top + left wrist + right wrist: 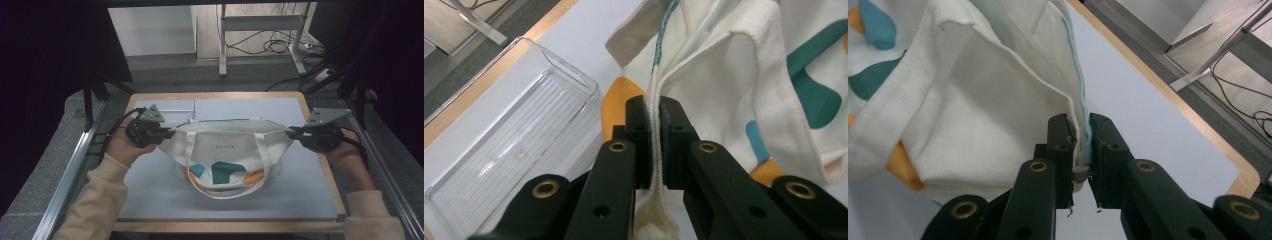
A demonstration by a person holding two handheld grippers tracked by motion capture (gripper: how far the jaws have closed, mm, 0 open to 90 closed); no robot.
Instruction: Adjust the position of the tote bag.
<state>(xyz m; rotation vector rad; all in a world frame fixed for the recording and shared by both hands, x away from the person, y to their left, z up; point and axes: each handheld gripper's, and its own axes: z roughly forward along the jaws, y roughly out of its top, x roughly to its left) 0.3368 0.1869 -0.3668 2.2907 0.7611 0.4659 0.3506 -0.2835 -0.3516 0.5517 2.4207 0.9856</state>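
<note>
Cloth bag (227, 155) held taut between two claws.
Left claw (169, 133) and right claw (291, 132) are clamped on opposite rim seams; soft, light fabric is judged best gripped there.

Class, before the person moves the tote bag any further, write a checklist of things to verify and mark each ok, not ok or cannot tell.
1. Left tongs clamped on the bag's side seam: ok, fabric pinched between the pads.
2. Right tongs clamped on the opposite edge: ok.
3. Tote bag stretched evenly between both hands: ok, top edge roughly level in the high view.
4. Straps free of the tongs: ok, they hang down the front.
5. Clear plastic tray out of the bag's way: cannot tell, it lies close beside the left tongs.
6. Bag's bottom off the table mat: cannot tell.
</note>
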